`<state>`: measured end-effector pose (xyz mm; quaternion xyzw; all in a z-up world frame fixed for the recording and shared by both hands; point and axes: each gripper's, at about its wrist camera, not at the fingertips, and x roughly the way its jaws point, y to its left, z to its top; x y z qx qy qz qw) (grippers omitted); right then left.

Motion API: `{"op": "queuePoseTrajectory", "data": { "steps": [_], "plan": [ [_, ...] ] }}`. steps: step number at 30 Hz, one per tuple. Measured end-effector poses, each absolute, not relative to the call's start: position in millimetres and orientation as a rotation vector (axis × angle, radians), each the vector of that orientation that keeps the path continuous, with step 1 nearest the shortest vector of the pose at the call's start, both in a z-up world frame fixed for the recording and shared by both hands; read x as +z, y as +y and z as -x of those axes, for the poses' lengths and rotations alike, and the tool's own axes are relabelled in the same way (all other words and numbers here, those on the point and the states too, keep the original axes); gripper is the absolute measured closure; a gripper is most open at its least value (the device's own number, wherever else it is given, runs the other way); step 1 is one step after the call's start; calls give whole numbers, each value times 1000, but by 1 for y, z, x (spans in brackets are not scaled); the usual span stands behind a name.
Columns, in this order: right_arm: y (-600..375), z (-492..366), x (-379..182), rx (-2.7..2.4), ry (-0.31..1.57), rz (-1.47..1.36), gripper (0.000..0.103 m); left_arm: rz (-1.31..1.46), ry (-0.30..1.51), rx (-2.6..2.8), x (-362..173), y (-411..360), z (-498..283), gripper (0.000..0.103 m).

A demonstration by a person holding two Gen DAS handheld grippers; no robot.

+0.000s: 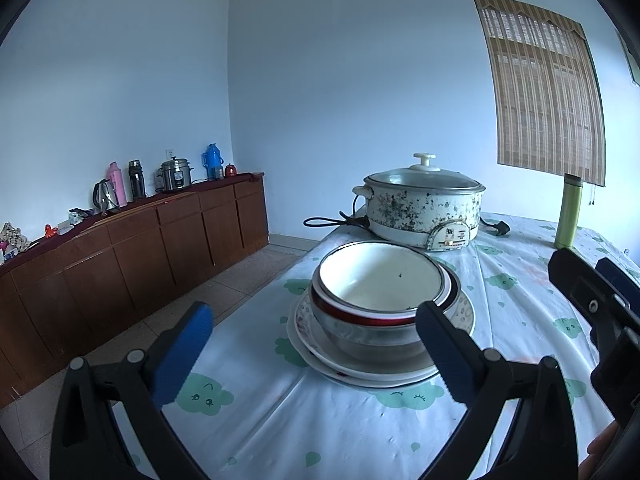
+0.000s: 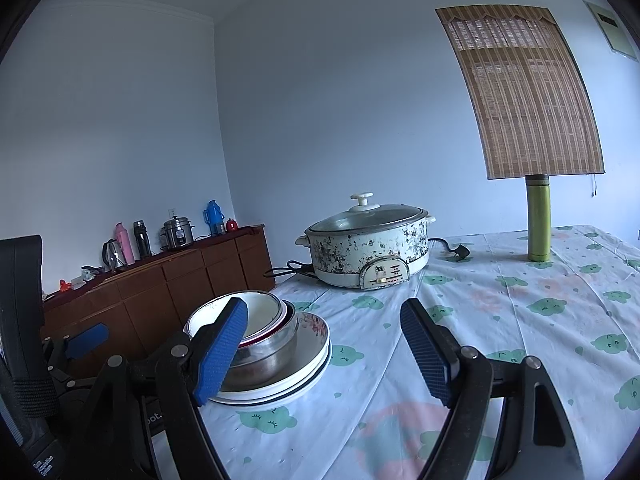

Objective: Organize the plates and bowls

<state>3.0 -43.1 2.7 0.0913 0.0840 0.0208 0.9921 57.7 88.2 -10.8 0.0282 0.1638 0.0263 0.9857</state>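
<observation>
A stack stands on the table: white plates (image 1: 320, 354) at the bottom, a steel bowl (image 1: 368, 334) on them, a red-rimmed bowl and a white bowl (image 1: 380, 276) nested inside. The stack also shows in the right wrist view (image 2: 276, 350). My left gripper (image 1: 312, 354) is open and empty, just in front of the stack. My right gripper (image 2: 324, 350) is open and empty, to the right of the stack and apart from it. Its body shows at the right edge of the left wrist view (image 1: 596, 312).
An electric cooker (image 1: 422, 204) with a glass lid and loose cord stands behind the stack. A green flask (image 1: 568, 212) stands at the far right. The table's left edge (image 1: 256, 300) drops to a tiled floor. A wooden sideboard (image 1: 140, 240) with flasks lines the left wall.
</observation>
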Motion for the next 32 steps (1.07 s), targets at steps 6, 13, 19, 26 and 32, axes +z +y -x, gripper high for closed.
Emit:
{"op": "queuePoseTrajectory", "data": {
  "steps": [6,13,19,26,32],
  "plan": [
    [-42,-3,4,42,163,-178,22,-66,325,59,-10,88,-57,0],
    [-43,-1,5,42,156,-177,22,-62,318,53,-10,88,-56,0],
    [-43,-1,4,42,156,-176,22,-65,316,43,-10,86,-55,0],
    [-42,-1,4,42,157,-177,22,-54,304,48,-11,88,-56,0],
    [-42,-1,4,44,159,-175,22,-58,308,51,-12,86,-56,0]
  ]
}}
